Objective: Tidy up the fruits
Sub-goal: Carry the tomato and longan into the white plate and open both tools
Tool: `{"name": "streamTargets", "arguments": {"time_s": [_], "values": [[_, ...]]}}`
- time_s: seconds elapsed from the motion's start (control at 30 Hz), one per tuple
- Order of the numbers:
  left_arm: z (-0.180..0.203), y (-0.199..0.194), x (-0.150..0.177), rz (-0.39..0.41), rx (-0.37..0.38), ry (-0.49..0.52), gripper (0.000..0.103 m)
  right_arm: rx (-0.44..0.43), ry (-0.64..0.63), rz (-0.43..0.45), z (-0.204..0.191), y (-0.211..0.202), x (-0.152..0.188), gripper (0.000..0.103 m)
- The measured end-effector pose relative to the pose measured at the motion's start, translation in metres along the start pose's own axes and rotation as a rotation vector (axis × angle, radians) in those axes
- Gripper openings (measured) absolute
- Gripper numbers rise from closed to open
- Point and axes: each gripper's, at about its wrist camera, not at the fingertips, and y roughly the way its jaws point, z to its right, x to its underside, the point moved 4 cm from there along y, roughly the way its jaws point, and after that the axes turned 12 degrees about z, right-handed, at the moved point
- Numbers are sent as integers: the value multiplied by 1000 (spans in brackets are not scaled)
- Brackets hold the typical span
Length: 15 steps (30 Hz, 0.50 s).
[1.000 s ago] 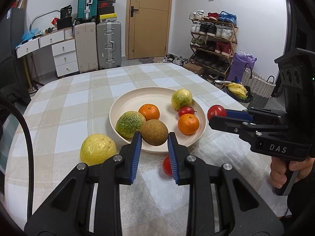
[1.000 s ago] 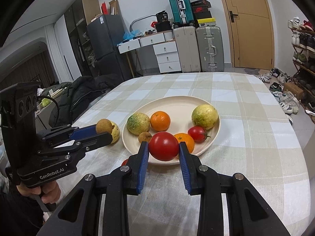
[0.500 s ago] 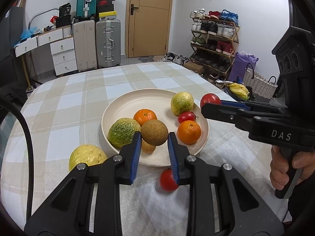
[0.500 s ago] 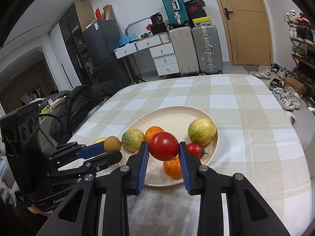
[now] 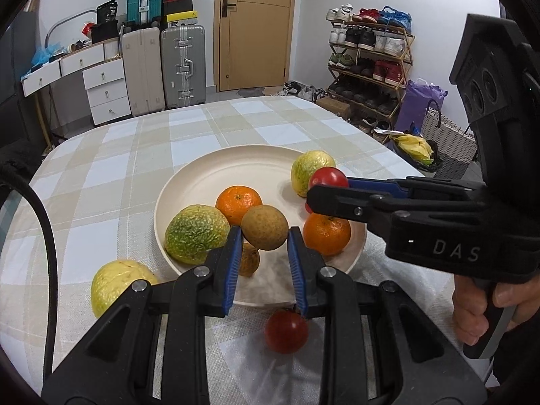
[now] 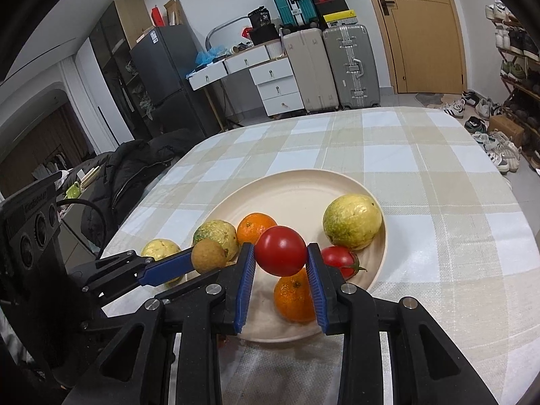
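Observation:
My left gripper (image 5: 265, 236) is shut on a round brown fruit (image 5: 265, 226) and holds it over the near part of the cream plate (image 5: 216, 175). My right gripper (image 6: 280, 253) is shut on a red tomato (image 6: 280, 250) above the plate's (image 6: 297, 199) near right side. On the plate lie two oranges (image 5: 238, 203) (image 5: 326, 233), a green-yellow fruit (image 5: 195, 233), a yellow-green fruit (image 6: 351, 225), a small tomato (image 6: 339, 260) and a small brown fruit (image 5: 249, 260). On the cloth lie a yellow fruit (image 5: 116, 283) and a tomato (image 5: 286, 330).
The checked tablecloth (image 6: 422, 155) covers a rounded table whose right edge drops to the floor. A black jacket (image 6: 135, 172) lies off the left edge. A shoe rack (image 5: 368, 57), suitcases (image 5: 182, 64) and drawers stand beyond the table. A hand (image 5: 479, 307) grips the right tool.
Both grippers have moved forward over the plate, each still carrying its fruit. The right gripper with the tomato has shifted left, closer to the left one.

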Motion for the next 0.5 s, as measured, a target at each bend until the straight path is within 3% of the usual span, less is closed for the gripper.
{"name": "streamTargets", "arguments": {"time_s": [0.5], "values": [[-3,14,4,-42,3,-4,24,20,16,-25,5,11,7,32]]}}
